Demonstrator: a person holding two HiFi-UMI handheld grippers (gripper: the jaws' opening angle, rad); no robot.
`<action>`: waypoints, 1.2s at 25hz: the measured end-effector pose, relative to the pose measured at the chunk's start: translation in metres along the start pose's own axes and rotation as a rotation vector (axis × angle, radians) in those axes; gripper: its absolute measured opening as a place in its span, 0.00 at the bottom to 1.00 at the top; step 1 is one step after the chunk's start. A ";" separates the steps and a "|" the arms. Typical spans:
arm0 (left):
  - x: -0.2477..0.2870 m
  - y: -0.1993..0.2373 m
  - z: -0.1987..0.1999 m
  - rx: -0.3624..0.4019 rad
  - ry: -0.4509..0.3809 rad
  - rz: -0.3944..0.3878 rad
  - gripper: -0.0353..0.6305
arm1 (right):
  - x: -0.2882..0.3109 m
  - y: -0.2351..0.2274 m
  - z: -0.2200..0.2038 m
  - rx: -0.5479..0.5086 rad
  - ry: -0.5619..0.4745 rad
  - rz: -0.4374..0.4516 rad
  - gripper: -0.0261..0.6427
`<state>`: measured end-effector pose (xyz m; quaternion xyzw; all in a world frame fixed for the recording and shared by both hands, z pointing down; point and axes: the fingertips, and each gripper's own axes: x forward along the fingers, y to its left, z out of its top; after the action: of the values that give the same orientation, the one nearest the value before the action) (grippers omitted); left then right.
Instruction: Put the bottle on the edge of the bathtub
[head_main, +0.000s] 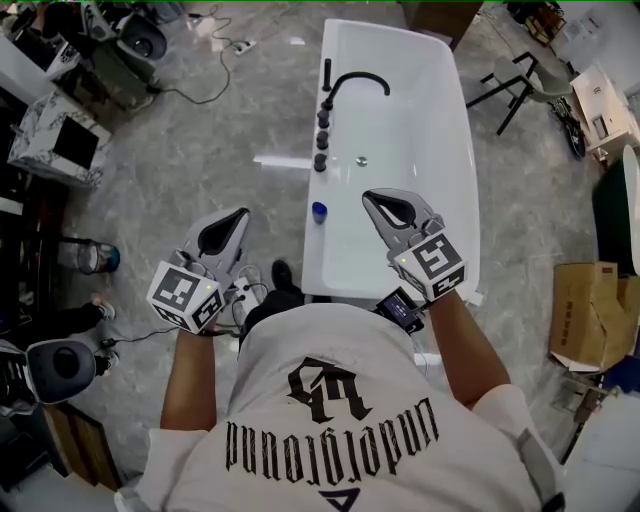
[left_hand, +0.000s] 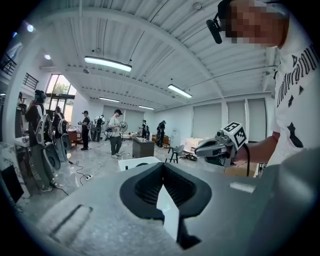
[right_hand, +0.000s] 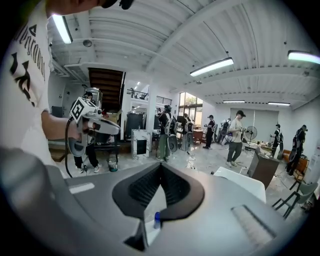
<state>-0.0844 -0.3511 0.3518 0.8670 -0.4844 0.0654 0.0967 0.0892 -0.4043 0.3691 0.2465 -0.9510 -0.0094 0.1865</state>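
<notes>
A small bottle with a blue cap stands upright on the left rim of the white bathtub. Neither gripper touches it. My right gripper hovers over the tub's near end, just right of the bottle, jaws shut and empty. My left gripper is held over the floor left of the tub, also shut with nothing in it. In the right gripper view the blue cap shows through the gap under the shut jaws. The left gripper view looks level across the room, with the tub's white below its shut jaws.
A black faucet and a row of black knobs sit on the tub's left rim farther back. A cardboard box lies to the right, cables and equipment to the left. Several people stand across the room.
</notes>
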 end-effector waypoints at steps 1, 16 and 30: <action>-0.002 -0.002 -0.001 0.003 0.000 0.002 0.06 | -0.001 0.001 -0.001 -0.001 0.000 0.001 0.04; -0.042 -0.023 -0.005 0.027 0.034 -0.088 0.06 | -0.022 0.048 0.012 0.037 -0.035 -0.046 0.04; -0.194 -0.031 -0.041 0.009 0.030 -0.151 0.06 | -0.039 0.189 0.036 0.034 -0.037 -0.133 0.04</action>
<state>-0.1602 -0.1655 0.3485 0.9004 -0.4159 0.0728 0.1047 0.0200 -0.2224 0.3427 0.3123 -0.9357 -0.0101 0.1637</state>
